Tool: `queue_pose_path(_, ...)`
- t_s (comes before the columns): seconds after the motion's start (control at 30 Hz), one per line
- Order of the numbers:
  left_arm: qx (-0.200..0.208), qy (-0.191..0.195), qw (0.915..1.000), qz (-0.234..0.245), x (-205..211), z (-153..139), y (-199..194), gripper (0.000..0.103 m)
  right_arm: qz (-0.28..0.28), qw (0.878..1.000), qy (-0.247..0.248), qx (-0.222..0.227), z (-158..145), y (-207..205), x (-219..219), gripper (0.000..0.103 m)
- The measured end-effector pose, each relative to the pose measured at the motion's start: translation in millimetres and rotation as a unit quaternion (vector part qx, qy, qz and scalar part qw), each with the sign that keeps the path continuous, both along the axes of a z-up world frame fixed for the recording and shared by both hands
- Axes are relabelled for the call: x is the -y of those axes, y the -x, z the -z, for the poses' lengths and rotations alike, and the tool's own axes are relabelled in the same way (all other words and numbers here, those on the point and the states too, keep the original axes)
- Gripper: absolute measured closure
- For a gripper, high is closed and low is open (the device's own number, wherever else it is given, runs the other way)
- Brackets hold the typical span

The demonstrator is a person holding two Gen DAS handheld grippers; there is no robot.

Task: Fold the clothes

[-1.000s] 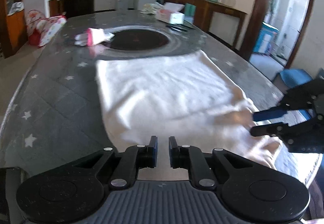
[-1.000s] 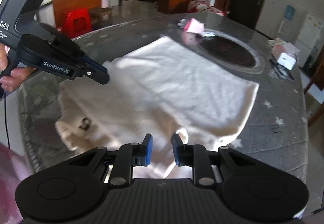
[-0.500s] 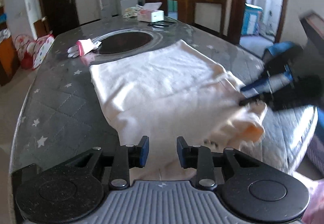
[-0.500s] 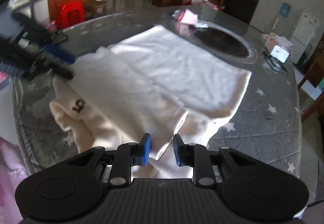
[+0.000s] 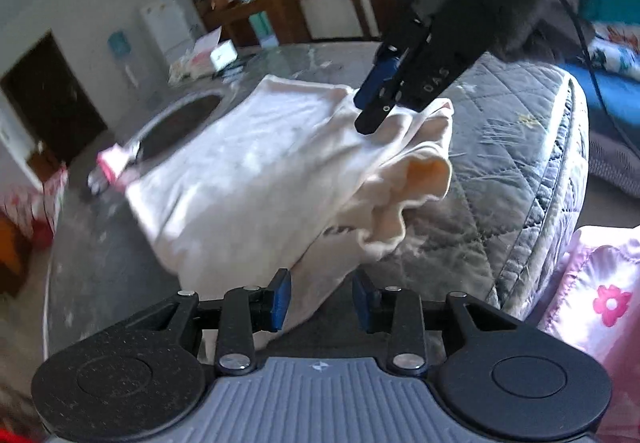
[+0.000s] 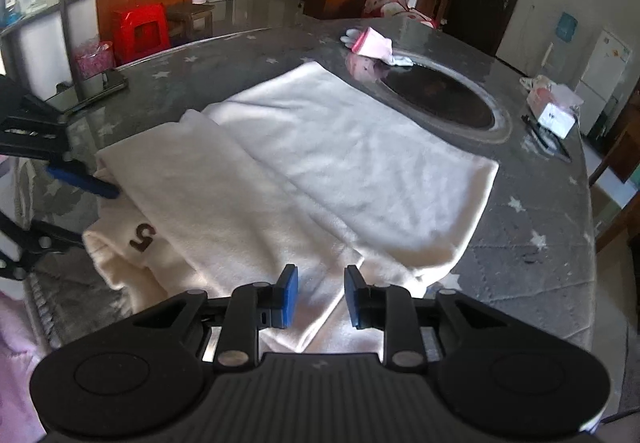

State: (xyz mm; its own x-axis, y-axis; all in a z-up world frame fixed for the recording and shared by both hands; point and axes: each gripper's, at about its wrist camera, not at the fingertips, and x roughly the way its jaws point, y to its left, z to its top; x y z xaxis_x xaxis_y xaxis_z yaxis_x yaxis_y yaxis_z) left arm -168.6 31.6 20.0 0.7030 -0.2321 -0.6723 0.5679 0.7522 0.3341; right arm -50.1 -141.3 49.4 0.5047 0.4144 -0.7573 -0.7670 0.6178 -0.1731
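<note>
You're mid-fold. Garment (image 6: 320, 163) is lying on the table (image 6: 540, 211), one side already lapped over, bunched end still loose. Left gripper (image 5: 321, 297) and right gripper (image 6: 318, 295) are both gaping, holding nothing, cloth edge sitting between each pair of fingers. Cross-folds remaining.

- Daylight from windows — bright on the cream garment (image 6: 320, 163), washing out its folds.
- Left view smeared with motion blur (background worst); right view sharper.
- Fisheye bends the edges — dark corners.
- Glare on the bench (image 6: 540, 211).
</note>
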Motion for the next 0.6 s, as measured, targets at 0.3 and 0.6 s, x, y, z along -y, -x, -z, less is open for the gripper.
queue_pose_path(0.3, 0.015, 0.049, 0.9987, -0.001, -4, -15, -16, 0.094, -0.044, 0.998, 0.039, 0.016, -11, 27, 12, 0.066)
queue_pose_path(0.6, -0.027, 0.136, 0.9891, -0.050, -27, -41, -66, 0.094, -0.129, 0.988, 0.057, 0.057, -7, 61, 3, 0.048)
